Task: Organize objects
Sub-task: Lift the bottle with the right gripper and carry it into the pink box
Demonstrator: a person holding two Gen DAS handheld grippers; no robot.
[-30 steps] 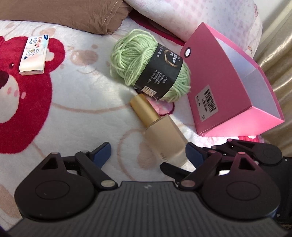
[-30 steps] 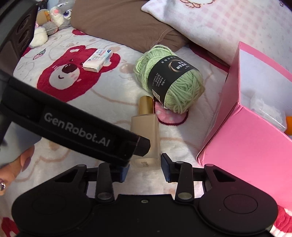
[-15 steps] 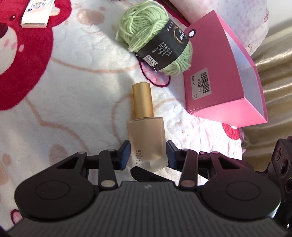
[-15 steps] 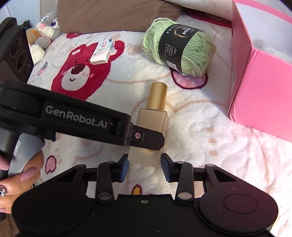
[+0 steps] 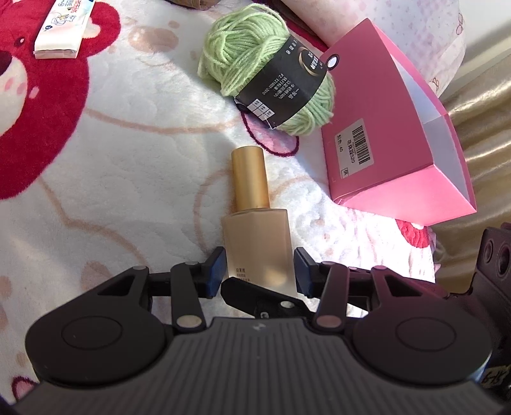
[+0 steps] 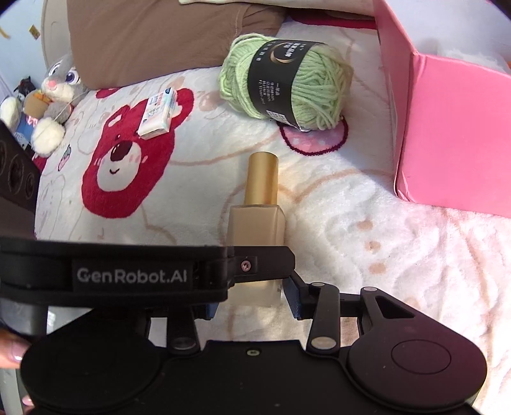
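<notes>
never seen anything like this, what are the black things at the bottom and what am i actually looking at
There is no robot here. A person holds a hand-held gripper in each hand: a two-finger clamp with a fisheye camera looking along its fingers. One picture comes from the left hand-held gripper, the other from the right hand-held gripper. The black shapes are the tools' own bodies.

On the bear-print blanket lie a green yarn ball, a pink box and a tissue packet.

Both tools meet at the base of the gold-capped bottle. The left jaws have just eased open slightly, but the pads appear to press its sides. The right jaws have just been opening, with the bottle between them and the pads seemingly just clear.
</notes>
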